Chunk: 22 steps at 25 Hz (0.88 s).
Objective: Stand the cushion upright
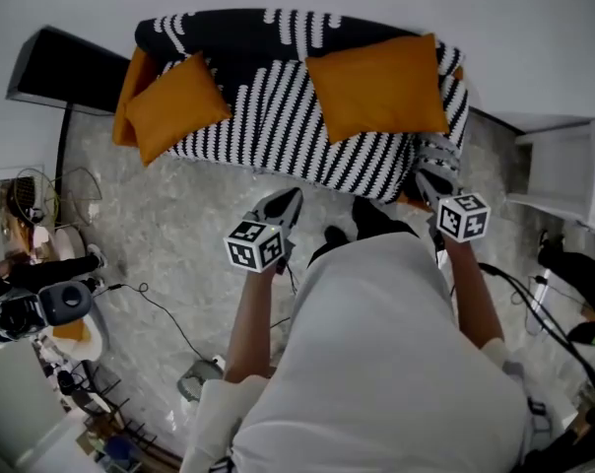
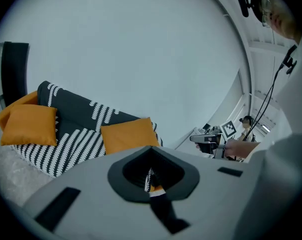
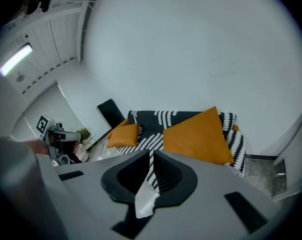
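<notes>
Left gripper: jaws were fully together with nothing clamped; only a sliver of striped cloth and orange showed through the slit beyond them. Right gripper: jaws also closed (a hairline slit at most), empty. In the head view both were held out ahead of the person's white shirt, pointing forward and down at the black-and-white striped sofa. The left one hung over the pale marbled floor, short of the seat's front edge. The right one overlapped the sofa's front right corner; whether it touched there could not be judged. The large orange cushion sat at the right end of the seat, leaning back on the backrest with one corner uppermost in the right gripper view, clear of both grippers. The smaller orange cushion sat at the left end, propped against another orange cushion by the arm. A black panel stood at the wall left of the sofa and white furniture stood to its right. Cables and gear lay on the floor at far left.
</notes>
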{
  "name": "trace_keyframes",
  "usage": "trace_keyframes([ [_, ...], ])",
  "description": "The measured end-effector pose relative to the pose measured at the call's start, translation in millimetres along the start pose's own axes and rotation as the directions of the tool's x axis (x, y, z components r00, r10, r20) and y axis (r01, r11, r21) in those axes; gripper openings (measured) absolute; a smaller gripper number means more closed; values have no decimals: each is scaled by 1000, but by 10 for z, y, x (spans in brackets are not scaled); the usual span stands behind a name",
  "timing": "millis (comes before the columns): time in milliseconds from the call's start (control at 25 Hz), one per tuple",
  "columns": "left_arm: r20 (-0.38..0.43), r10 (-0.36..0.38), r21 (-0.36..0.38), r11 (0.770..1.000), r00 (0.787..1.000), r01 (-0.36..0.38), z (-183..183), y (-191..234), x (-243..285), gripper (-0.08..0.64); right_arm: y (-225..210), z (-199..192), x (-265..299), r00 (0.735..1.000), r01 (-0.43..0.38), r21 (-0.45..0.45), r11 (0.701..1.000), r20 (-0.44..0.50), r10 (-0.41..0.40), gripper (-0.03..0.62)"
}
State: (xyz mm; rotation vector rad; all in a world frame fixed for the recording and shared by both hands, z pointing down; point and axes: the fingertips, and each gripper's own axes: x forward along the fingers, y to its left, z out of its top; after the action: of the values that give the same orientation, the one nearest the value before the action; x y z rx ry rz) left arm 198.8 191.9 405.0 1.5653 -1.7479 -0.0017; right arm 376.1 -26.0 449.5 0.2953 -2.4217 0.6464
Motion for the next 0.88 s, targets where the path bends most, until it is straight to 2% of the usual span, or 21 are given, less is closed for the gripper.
trace_keyframes([
  [520,-86,-67,66,995,994,73,493,-116,1033,2,-769,122,455,999,-15,79,997,-31,18,44],
  [880,-141,-31,115,992,990,48,796,-42,1646,2,-1154,182,688,997,-38,115,993,-69,46,44],
])
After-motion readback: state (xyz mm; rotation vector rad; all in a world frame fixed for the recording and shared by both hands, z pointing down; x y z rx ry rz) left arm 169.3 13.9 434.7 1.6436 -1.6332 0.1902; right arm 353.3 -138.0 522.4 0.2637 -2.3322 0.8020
